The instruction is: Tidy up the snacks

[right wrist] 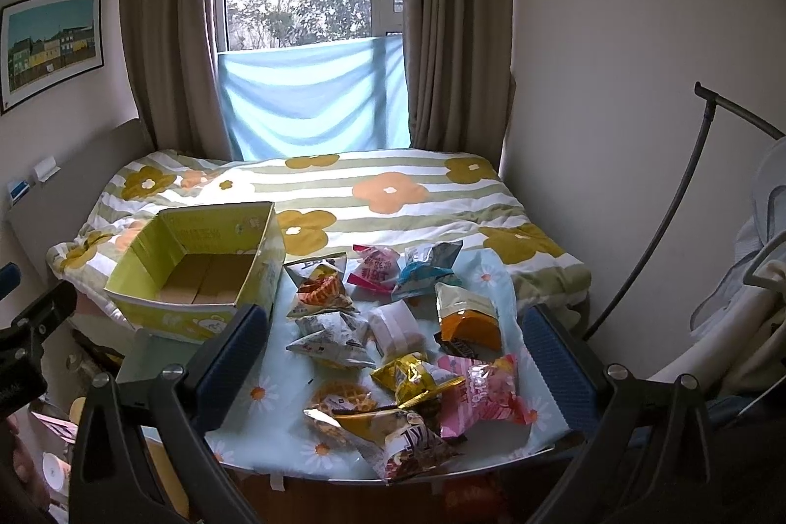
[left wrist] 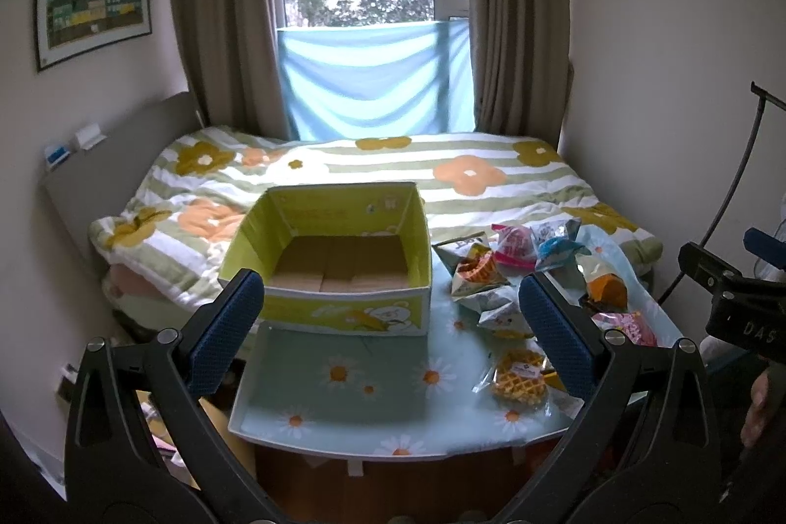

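Both tools, left tool (left wrist: 390, 327) and right tool (right wrist: 395, 349), are spread wide and hold nothing. The green cardboard box (left wrist: 339, 259) ahead is empty. Foil-wrapped snack packets (right wrist: 393, 327) lie scattered on the bench (right wrist: 255, 396) ahead; all remain unsorted.

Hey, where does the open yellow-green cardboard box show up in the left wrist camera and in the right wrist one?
Left wrist view: the open yellow-green cardboard box sits centre, between the left gripper fingers.
Right wrist view: the box sits left of centre, beside the snack packets.
Shared landmark: the light blue cloth across the window.
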